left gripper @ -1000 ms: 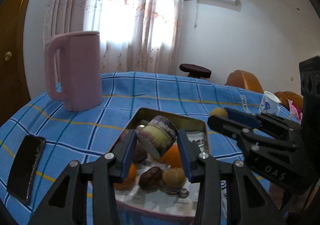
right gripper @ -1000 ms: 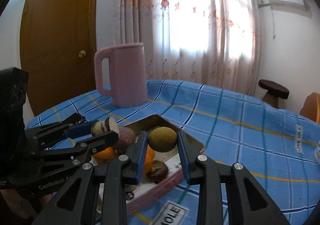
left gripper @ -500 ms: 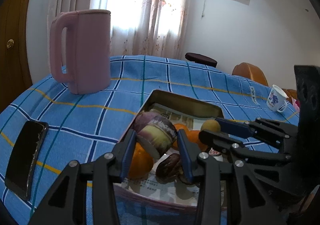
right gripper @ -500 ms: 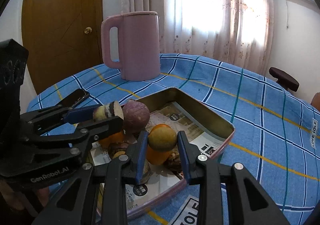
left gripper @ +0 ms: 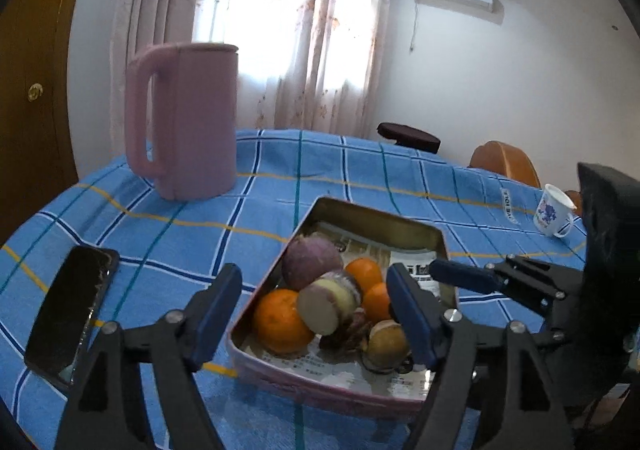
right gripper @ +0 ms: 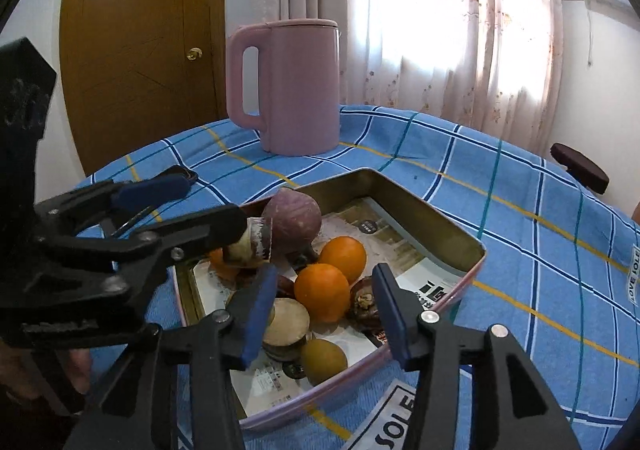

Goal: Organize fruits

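both tongs opening over tin tray (left gripper: 436,238) near table's front edge. left tongs (left gripper: 316,314) clear of cut purple fruit (left gripper: 326,304), which rests on pile. right tongs (right gripper: 324,310) empty, brown fruit (right gripper: 324,360) lying below. fruits all in tray; little seems left.

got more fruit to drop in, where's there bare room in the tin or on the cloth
The tin's far half, toward the pink jug, shows only bare paper lining. The near end is crowded with oranges and other pieces. On the cloth, the stretch right of the tin is bare; the phone takes the left.
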Tool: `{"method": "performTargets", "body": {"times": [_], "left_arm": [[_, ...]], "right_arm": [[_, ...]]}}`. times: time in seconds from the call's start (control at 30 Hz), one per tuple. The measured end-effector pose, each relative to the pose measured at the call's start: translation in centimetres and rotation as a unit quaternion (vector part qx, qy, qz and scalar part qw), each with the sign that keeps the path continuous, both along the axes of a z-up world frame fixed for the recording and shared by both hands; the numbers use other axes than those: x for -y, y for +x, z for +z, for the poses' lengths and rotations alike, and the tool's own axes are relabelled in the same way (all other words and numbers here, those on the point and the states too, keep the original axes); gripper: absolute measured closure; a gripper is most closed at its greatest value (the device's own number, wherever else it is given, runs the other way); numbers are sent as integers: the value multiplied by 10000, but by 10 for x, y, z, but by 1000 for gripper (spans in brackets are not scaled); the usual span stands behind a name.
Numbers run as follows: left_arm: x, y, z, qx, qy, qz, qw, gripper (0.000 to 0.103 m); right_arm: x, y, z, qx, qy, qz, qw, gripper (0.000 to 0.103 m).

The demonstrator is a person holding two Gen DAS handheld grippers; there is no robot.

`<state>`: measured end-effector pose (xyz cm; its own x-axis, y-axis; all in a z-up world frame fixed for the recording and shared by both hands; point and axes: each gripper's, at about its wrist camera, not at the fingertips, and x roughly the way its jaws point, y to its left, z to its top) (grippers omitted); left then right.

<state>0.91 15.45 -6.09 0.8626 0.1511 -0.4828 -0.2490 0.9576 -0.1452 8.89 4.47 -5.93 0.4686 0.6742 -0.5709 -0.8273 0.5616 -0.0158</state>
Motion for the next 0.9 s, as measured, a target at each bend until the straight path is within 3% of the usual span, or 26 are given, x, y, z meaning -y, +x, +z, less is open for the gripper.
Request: {"method": "performTargets", "body": {"times": [0.47,0.9], "left_arm": [[7,-22,23,466,52,44,9989,8],[29,-24,27,465,207,-151,9986,7]], "right_arm": [[42,-10,29,478,370,-863,9944,45],[75,-19,41,514,709,-1166,9893,40]]}}
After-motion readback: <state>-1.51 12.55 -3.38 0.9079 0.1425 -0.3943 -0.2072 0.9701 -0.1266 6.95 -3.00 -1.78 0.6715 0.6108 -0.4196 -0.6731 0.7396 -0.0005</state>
